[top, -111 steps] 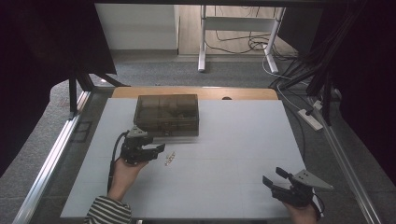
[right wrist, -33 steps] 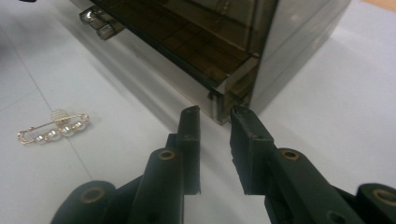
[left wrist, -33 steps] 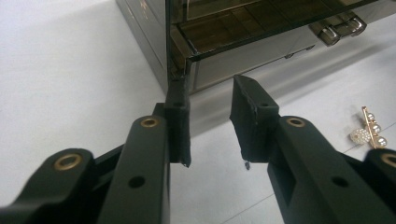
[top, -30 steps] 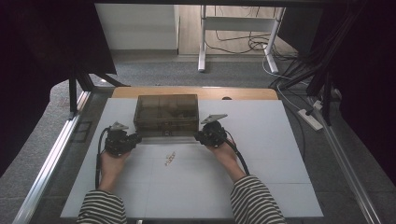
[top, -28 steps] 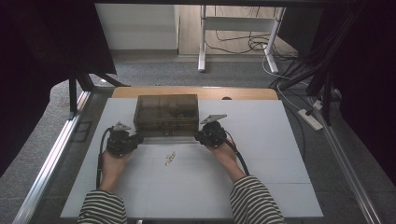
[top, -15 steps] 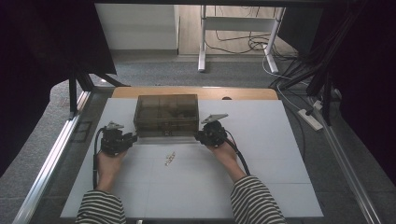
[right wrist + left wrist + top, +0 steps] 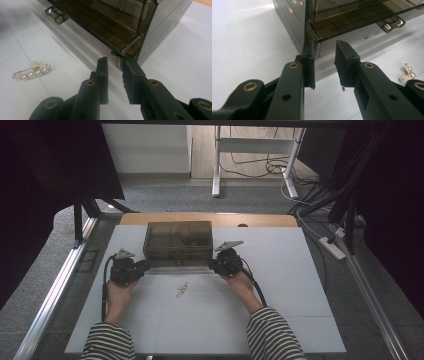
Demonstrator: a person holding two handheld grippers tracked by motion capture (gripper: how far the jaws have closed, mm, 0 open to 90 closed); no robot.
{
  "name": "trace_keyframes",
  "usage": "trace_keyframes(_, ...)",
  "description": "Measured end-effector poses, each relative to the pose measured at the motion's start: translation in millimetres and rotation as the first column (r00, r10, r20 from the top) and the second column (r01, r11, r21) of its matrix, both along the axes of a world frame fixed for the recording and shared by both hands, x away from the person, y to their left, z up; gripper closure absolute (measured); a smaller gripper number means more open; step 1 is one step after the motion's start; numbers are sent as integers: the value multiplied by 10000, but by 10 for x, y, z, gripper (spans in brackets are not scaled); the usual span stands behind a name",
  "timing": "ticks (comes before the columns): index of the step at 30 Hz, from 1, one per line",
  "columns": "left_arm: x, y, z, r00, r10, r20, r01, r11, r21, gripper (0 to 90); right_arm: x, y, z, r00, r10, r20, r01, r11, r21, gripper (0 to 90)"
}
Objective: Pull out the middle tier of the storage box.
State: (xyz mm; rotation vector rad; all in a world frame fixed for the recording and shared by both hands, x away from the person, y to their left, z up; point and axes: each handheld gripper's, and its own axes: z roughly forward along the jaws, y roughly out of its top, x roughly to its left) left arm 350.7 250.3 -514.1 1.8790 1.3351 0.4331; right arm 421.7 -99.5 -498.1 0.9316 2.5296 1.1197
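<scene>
Your left tool [image 7: 141, 266] sits at the left front corner of the smoky box [image 7: 178, 242] at the back middle of the surface [image 7: 300, 285]. Its jaws have just been closing, still spread, nothing between them. Your right tool [image 7: 214, 265] is spread at the right front corner, the box edge between its tips. A pearl pin [image 7: 31, 71] lies near in front.

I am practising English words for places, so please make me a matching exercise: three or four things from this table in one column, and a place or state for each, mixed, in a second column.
1. smoky box
2. pearl brooch
3. left gripper
4. right gripper

a. lies loose on the white tabletop
b. at the box's right front corner
c. at the box's left front corner
d. stands at the far middle, a drawer slightly out

Pairs: 1-d, 2-a, 3-c, 4-b
</scene>
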Motion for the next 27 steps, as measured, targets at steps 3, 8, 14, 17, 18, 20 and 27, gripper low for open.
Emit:
trace_keyframes(3, -3, -2, 4, 10000, -5, -12, 5, 10000, 27, 703, 0, -4, -5, 10000, -4, -28, 4, 10000, 55, 747)
trace_keyframes(8, -1, 9, -3, 9998, -117, -173, 116, 9999, -54, 711, -15, -9, -2, 9999, 12, -127, -11, 10000, 46, 750)
trace_keyframes(14, -44, -10, 21, 9993, -166, -329, 168, 9998, 70, 710, -34, -24, -1, 9998, 39, -195, -37, 9999, 127, 752)
trace_keyframes(17, -69, -18, 29, 9991, -158, -403, 163, 9998, 114, 711, -57, -36, -5, 9998, 47, -198, -43, 9998, 201, 752)
trace_keyframes(18, -77, -19, 31, 9990, -160, -417, 166, 9998, 127, 711, -68, -40, -9, 9998, 62, -190, -58, 9997, 255, 752)
trace_keyframes(20, -105, -23, 33, 9989, -153, -449, 159, 9998, 144, 710, -96, -48, -11, 9997, 114, -213, -108, 9995, 281, 752)
trace_keyframes(27, -198, -38, 37, 9985, -86, -545, 96, 9998, 183, 709, -192, -69, -21, 9995, 235, -232, -227, 9991, 366, 752)
